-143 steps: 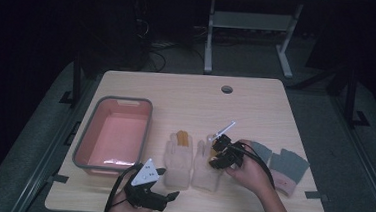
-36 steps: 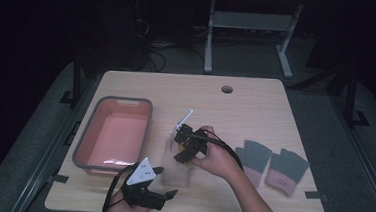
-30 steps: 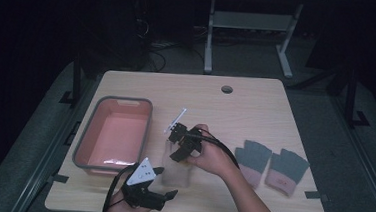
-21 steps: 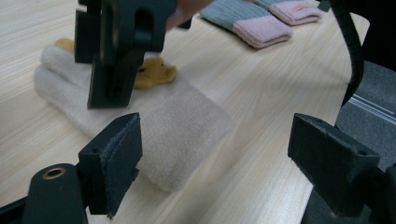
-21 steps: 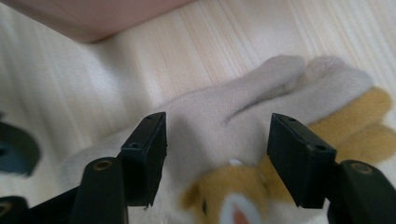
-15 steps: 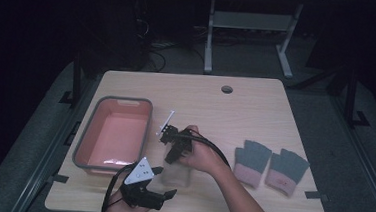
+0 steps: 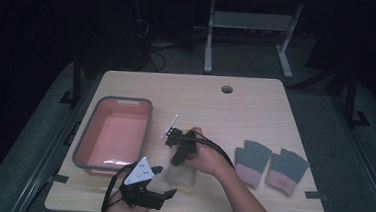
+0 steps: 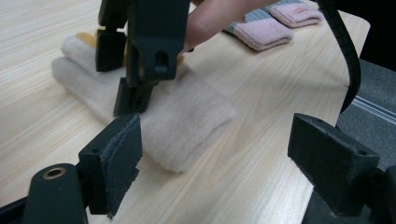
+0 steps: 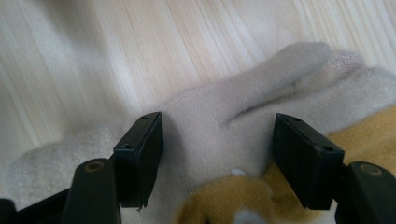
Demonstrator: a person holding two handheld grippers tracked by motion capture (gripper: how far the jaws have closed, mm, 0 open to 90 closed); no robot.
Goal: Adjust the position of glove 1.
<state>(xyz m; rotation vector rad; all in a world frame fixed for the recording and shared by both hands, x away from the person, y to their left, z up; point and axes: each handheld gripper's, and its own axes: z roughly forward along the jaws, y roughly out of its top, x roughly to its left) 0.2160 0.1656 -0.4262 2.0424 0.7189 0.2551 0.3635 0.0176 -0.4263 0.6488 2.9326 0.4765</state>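
A cream glove (image 7: 181,175) with a yellow patch (image 9: 369,135) lies near the table's front edge. My right gripper (image 7: 176,158) points down at it, and its jaws have just been opening. In the right gripper view they stand wide apart with cream glove (image 9: 210,112) fabric between them, and the pads do not press it. My left gripper (image 7: 165,181) rests at the front edge, open and holding nothing. The left gripper view looks across the cream glove (image 8: 187,121) at the right gripper (image 8: 119,77) standing on it.
A pink bin (image 7: 89,139) with a grey rim stands at the left. A pair of grey gloves with pink cuffs (image 7: 271,164) lies at the right. A round cable hole (image 7: 227,89) is near the table's far edge.
The right hand has moved left and a little lower, from above the middle of the table down onto the cream glove. The left gripper has kept still.
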